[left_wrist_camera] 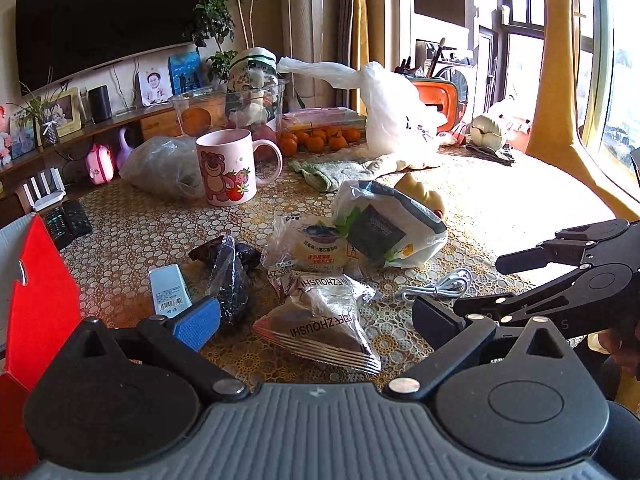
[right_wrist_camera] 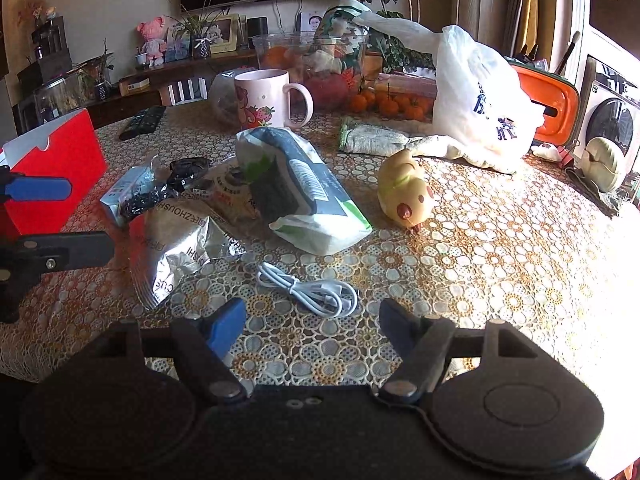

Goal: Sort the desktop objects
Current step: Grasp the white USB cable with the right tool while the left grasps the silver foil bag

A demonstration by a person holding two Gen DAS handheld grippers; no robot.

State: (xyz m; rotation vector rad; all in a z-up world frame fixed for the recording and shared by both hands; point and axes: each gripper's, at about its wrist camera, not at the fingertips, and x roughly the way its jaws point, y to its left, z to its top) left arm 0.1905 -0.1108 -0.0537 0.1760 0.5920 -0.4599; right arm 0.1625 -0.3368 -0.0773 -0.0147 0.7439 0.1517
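Both my tongs are spread and hold nothing. My left tongs [left_wrist_camera: 316, 316] hover over the silver snack packet [left_wrist_camera: 320, 320]; my right tongs [right_wrist_camera: 312, 326] sit just before the white cable [right_wrist_camera: 310, 290], right of that packet.

Silver snack bag [right_wrist_camera: 172, 248] lies crumpled at nine o'clock, coiled white cable [right_wrist_camera: 308, 290] just right of it at six; yellow duck toy [right_wrist_camera: 406, 190] on its side at two.
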